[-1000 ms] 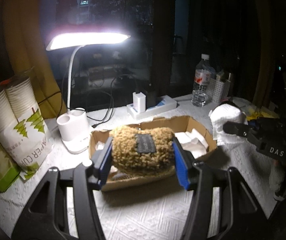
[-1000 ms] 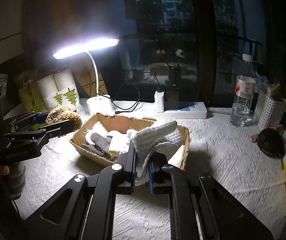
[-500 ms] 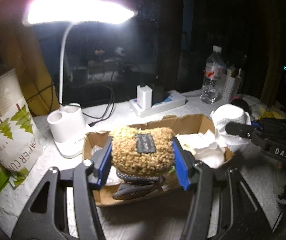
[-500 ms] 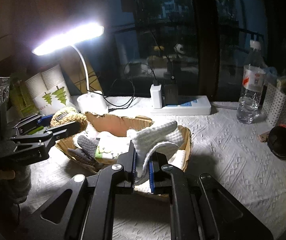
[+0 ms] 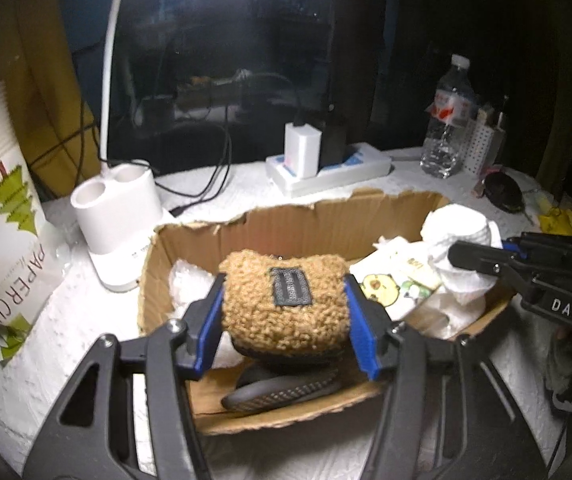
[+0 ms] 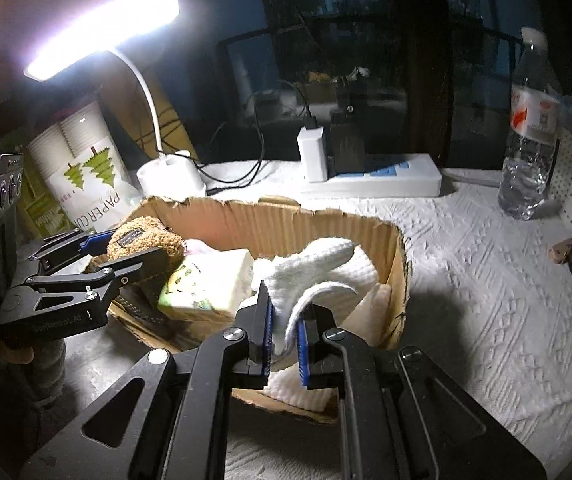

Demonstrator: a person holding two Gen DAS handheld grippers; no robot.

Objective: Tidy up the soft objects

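Over the torn cardboard box (image 5: 293,224) on the worktop (image 6: 485,280), the left hand-held gripper (image 5: 284,320), tilted downward, clamps a brown fleece pouch (image 5: 286,304) sideways above the box's left half, while the right hand-held gripper (image 6: 284,334) pinches a white knitted cloth (image 6: 317,272) drooping into its right end.

A lit desk lamp (image 6: 102,28) glares over the white-covered table (image 6: 485,264); beyond, a dark window (image 6: 325,20) shows night-time buildings.
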